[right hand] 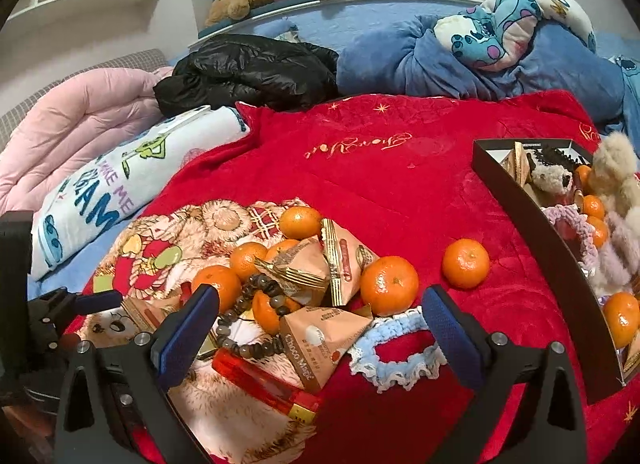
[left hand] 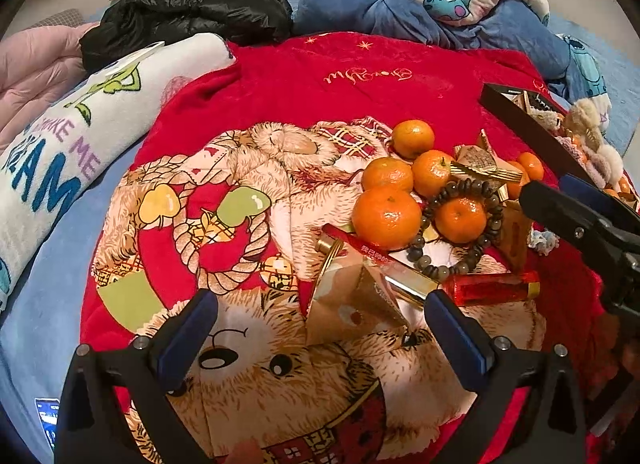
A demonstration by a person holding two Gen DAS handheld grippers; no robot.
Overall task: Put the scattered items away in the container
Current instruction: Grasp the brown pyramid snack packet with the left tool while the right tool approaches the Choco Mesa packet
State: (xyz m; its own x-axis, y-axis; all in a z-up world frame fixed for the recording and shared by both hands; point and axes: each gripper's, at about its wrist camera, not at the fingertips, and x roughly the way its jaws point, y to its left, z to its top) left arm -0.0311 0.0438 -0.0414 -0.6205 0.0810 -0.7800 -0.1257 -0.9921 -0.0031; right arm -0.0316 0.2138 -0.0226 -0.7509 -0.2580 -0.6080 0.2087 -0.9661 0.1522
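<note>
Hovering over the pile on the red blanket [right hand: 400,183]: right gripper [right hand: 320,328] wide, empty — left gripper [left hand: 320,328] likewise. Tangerines [right hand: 389,284], snack packs [right hand: 320,340], bead bracelet [right hand: 256,320] heaped together; box [right hand: 548,264] well right, part-filled. Risks — round fruit rolling off soft bedding, bracelet snagging a neighbour on lift.

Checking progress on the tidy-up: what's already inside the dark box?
The dark box holds several tangerines, a plush toy, a fluffy bear, crocheted bands and a triangular packet. Anything beneath them is hidden.
</note>
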